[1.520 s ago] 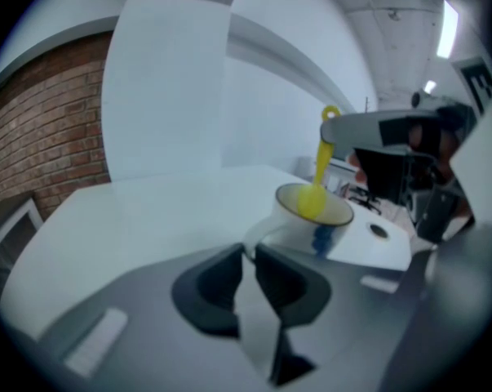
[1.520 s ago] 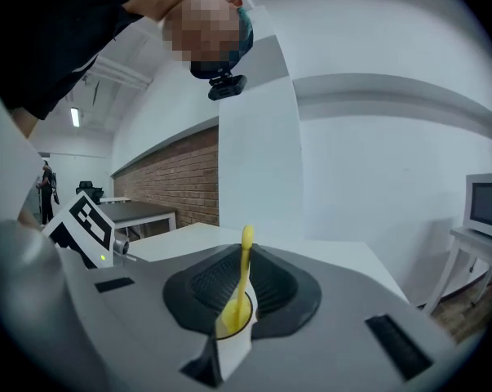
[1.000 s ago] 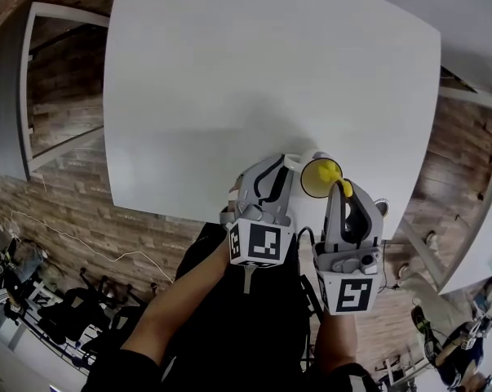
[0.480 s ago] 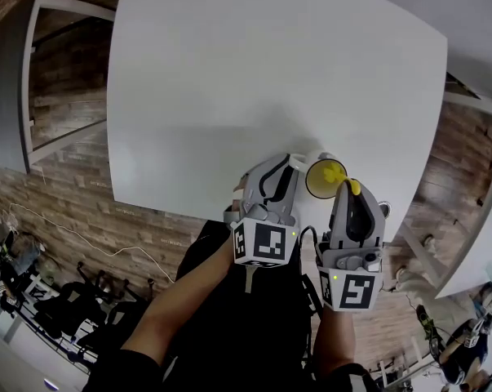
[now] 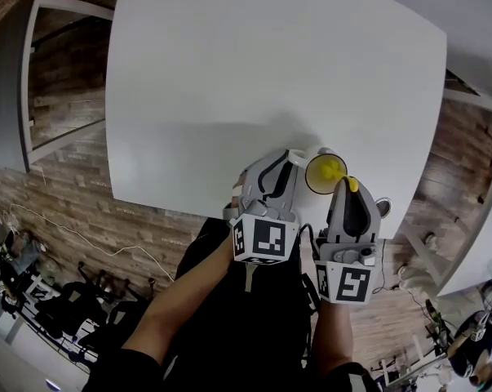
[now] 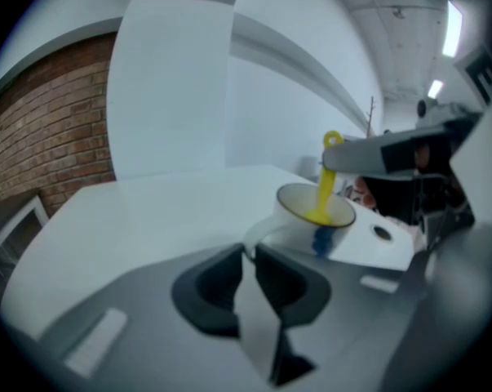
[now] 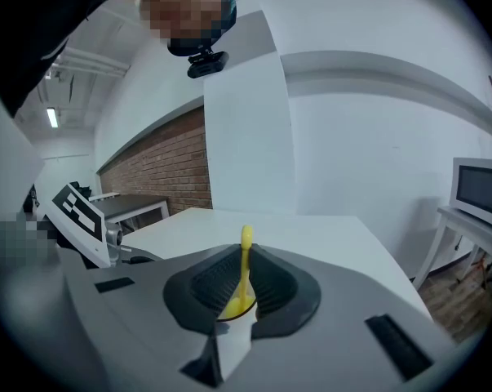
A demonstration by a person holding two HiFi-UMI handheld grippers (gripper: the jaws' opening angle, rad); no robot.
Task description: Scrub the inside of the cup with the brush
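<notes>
A white cup (image 5: 325,174) with a yellow inside stands tilted near the table's front edge. Its handle (image 6: 258,237) sits pinched between the jaws of my left gripper (image 5: 288,162), which is shut on it. In the left gripper view the cup (image 6: 315,215) lies just ahead of the left gripper (image 6: 250,256). A yellow brush (image 6: 325,184) reaches down into the cup, its head against the inner wall. My right gripper (image 5: 343,188) is shut on the brush's thin handle (image 7: 245,264), and a bit of the cup's rim (image 7: 229,313) shows below the right gripper (image 7: 244,266).
The white table (image 5: 254,72) stretches away behind the cup. Its front edge runs just under both grippers, with a wood-pattern floor (image 5: 74,194) below. A second white table (image 5: 466,23) stands at the right, and a microwave (image 7: 480,188) sits on a stand far right.
Cup and both grippers have drifted slightly to the right together. The brush stays in the cup and both grips hold as before.
</notes>
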